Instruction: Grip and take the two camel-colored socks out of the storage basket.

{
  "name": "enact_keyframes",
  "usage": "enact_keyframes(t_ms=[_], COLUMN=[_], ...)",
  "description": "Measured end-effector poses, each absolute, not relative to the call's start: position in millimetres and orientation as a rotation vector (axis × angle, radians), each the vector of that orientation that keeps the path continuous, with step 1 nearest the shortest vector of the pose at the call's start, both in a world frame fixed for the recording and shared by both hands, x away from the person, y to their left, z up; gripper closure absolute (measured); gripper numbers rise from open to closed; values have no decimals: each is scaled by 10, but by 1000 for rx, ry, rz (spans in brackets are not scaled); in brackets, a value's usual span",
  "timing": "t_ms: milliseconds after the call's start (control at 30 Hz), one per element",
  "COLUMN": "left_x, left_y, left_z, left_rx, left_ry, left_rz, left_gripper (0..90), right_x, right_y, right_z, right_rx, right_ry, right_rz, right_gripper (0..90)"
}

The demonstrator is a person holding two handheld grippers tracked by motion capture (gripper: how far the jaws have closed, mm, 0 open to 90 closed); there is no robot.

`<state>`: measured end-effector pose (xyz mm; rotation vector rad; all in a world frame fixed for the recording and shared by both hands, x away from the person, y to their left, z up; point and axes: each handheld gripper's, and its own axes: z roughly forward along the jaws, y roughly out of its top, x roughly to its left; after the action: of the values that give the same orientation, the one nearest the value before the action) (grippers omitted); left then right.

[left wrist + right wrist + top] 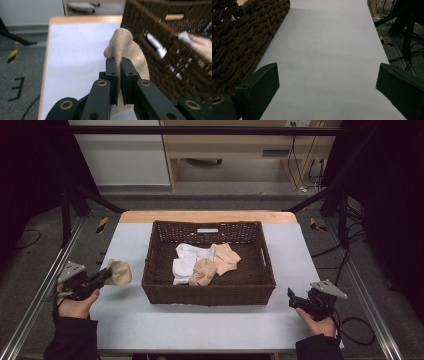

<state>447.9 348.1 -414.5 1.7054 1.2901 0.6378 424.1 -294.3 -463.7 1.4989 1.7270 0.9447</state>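
Observation:
A dark brown wicker basket [160, 290] stands mid-table, holding a white cloth [186, 262], a peach sock [226, 257] and a tan sock [203, 271]. Left of the basket, my left gripper [106, 272] is shut on a beige sock [120, 272], held just above the table. In the left gripper view the beige sock [125, 47] bulges up between the closed jaws of my left gripper [119, 72], beside the basket wall [160, 32]. My right gripper [291, 296] is open over bare table at the basket's front right corner; its jaws stand wide apart in the right gripper view [327, 75], with the basket [237, 42] at left.
The table [200, 325] has a pale grey cover and a wooden far edge [207, 216]. Metal frame rails [30, 305] run down both sides, with cables [357, 330] on the floor at right. Open cover lies in front of the basket and on both sides.

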Motion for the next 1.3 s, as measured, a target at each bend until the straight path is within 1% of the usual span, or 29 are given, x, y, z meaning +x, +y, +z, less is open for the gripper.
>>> enact_keyframes(t_ms=[133,467,533,567,600,633,667,700,767,867,1067,1300], left_x=[4539,4576,4586,4590,4594,4593,4593,4592,4587,4564,4496,4420], left_y=[3405,3392,3395,3400,3404,3413,3413,3418,3423,3431,3420,3345], left_z=[-4317,-4436,-4463,-4471,-4475,-4470,-4470,-4455,-4426,-4342,-4128,-3925], left_rx=[1789,1856,1870,1876,1877,1860,1860,1849,1824,1783,1697,1625], left_ry=[1311,1343,1356,1363,1366,1375,1375,1376,1378,1373,1325,1250], left_rz=[600,561,560,561,556,567,567,570,575,594,626,661], left_gripper=[849,836,798,734,734,668,640,640,573,519,479,471], right_x=[4242,4244,4243,4244,4244,4244,4244,4244,4244,4245,4246,4249], right_y=[-2946,-2943,-2943,-2943,-2943,-2943,-2943,-2943,-2945,-2946,-2954,-2965], right_z=[-4637,-4641,-4641,-4642,-4642,-4642,-4642,-4642,-4641,-4641,-4638,-4639], right_rx=[1502,1506,1507,1508,1508,1508,1508,1508,1507,1508,1511,1508], right_ry=[1725,1730,1730,1730,1730,1731,1731,1730,1731,1729,1725,1723], right_rz=[945,936,935,936,936,936,936,936,936,937,940,941], right_gripper=[50,50,50,50,50,50,50,50,50,50,50,50])
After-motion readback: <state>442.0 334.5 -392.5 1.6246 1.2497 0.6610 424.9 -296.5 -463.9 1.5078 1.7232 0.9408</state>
